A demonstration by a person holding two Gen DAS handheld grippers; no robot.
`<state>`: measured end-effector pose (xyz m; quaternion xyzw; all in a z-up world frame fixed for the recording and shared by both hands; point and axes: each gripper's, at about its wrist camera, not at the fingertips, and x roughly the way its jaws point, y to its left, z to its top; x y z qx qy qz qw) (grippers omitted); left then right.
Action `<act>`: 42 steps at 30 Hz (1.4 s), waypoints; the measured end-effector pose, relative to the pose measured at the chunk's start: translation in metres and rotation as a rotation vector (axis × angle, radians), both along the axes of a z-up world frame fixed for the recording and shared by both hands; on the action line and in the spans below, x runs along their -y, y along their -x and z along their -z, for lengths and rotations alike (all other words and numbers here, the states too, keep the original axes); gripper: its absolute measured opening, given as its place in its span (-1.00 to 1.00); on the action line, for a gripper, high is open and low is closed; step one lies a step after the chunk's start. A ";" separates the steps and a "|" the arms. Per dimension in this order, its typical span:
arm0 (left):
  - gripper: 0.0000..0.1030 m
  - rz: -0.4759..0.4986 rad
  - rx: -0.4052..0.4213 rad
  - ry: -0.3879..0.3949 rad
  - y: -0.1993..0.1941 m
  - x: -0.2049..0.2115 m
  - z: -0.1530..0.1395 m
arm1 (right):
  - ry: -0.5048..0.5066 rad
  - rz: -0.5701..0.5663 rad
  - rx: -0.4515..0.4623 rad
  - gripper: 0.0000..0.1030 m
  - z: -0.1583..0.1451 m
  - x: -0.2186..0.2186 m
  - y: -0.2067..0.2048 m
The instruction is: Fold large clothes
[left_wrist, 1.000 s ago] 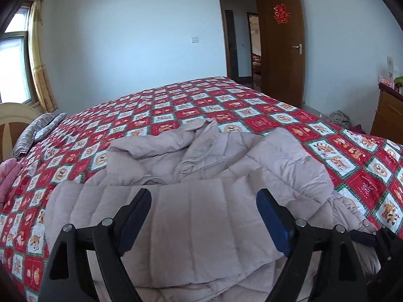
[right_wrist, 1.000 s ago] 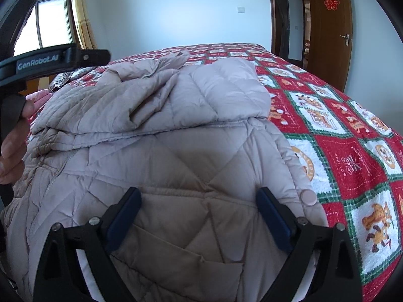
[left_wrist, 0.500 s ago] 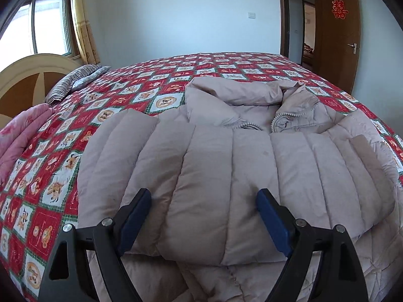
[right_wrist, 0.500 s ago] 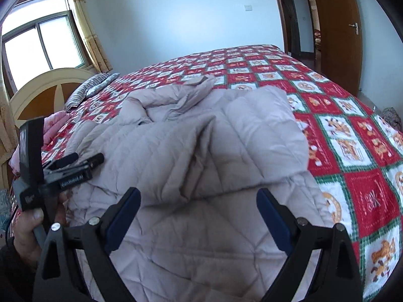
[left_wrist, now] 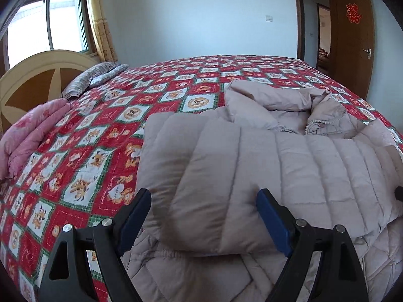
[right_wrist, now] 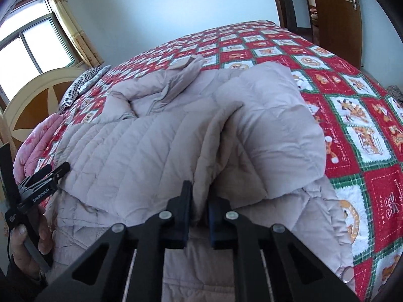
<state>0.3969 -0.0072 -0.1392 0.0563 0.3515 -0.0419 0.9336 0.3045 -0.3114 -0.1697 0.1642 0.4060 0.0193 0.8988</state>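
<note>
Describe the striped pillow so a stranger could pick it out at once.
Start at the bed's cream and brown headboard under the window. The striped pillow lies just in front of it on the red patchwork quilt. Its grey stripes distinguish it from the plain pink bedding nearby.

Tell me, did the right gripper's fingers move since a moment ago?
Yes. The right gripper had its fingers wide apart before; now they have closed inward on a ridge of the beige jacket lying on the bed.

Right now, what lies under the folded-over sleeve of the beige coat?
Under the sleeve only the coat body's quilted lining shows around its edges. The red patterned bedspread lies beneath the coat; whatever the sleeve covers is hidden.
</note>
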 end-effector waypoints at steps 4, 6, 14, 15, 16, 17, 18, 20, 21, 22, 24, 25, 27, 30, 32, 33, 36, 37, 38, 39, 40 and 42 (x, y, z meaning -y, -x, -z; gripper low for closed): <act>0.67 -0.038 -0.034 0.046 -0.002 -0.011 0.005 | 0.015 0.008 -0.007 -0.74 0.001 -0.001 -0.001; 0.67 -0.048 -0.021 0.042 0.001 -0.016 -0.004 | 0.033 0.021 0.006 -0.51 -0.004 0.000 0.001; 0.68 -0.080 0.034 0.040 -0.023 -0.022 -0.028 | 0.124 0.099 0.174 0.15 -0.053 -0.006 0.016; 0.68 -0.075 0.017 0.035 -0.031 -0.018 -0.022 | 0.119 0.065 0.172 0.16 -0.053 -0.013 0.010; 0.68 -0.080 -0.004 0.018 -0.038 -0.014 -0.015 | 0.117 0.030 0.168 0.16 -0.051 -0.020 0.003; 0.68 -0.090 -0.027 -0.006 -0.044 -0.010 -0.006 | 0.132 -0.005 0.161 0.16 -0.047 -0.031 -0.005; 0.68 -0.097 -0.049 -0.025 -0.049 -0.008 0.003 | 0.152 -0.028 0.143 0.16 -0.041 -0.038 -0.012; 0.68 -0.113 -0.062 -0.036 -0.052 -0.008 0.016 | 0.161 -0.058 0.077 0.15 -0.026 -0.048 -0.029; 0.68 -0.116 -0.063 -0.025 -0.051 -0.010 0.019 | 0.163 -0.064 0.042 0.15 -0.017 -0.050 -0.036; 0.68 -0.117 -0.060 -0.014 -0.048 -0.012 0.022 | 0.172 -0.058 0.022 0.15 -0.010 -0.051 -0.038; 0.75 -0.116 -0.058 -0.007 -0.046 -0.013 0.025 | 0.174 -0.054 0.000 0.15 0.004 -0.048 -0.040; 0.78 -0.116 -0.060 -0.001 -0.045 -0.014 0.027 | 0.171 -0.054 -0.003 0.14 0.010 -0.046 -0.039; 0.81 -0.117 -0.068 0.014 -0.044 -0.015 0.030 | 0.180 -0.057 -0.012 0.14 0.015 -0.045 -0.037; 0.87 -0.122 -0.082 0.021 -0.046 -0.017 0.033 | 0.192 -0.057 -0.027 0.14 0.020 -0.046 -0.038; 0.90 -0.122 -0.096 0.026 -0.048 -0.018 0.036 | 0.204 -0.054 -0.032 0.14 0.022 -0.048 -0.039; 0.91 -0.123 -0.101 0.032 -0.049 -0.018 0.036 | 0.212 -0.053 -0.032 0.14 0.023 -0.049 -0.039; 0.93 -0.124 -0.118 0.046 -0.050 -0.020 0.039 | 0.230 -0.050 -0.030 0.15 0.025 -0.051 -0.038; 0.94 -0.124 -0.123 0.049 -0.051 -0.020 0.040 | 0.233 -0.049 -0.030 0.15 0.025 -0.051 -0.039; 0.95 -0.124 -0.128 0.053 -0.052 -0.021 0.041 | 0.234 -0.048 -0.029 0.15 0.026 -0.051 -0.039; 0.95 -0.125 -0.132 0.056 -0.052 -0.021 0.041 | 0.237 -0.047 -0.028 0.15 0.026 -0.051 -0.039; 0.96 -0.125 -0.136 0.058 -0.053 -0.022 0.042 | 0.240 -0.048 -0.028 0.15 0.027 -0.051 -0.039; 0.97 -0.125 -0.139 0.064 -0.053 -0.023 0.043 | 0.242 -0.048 -0.028 0.15 0.027 -0.051 -0.040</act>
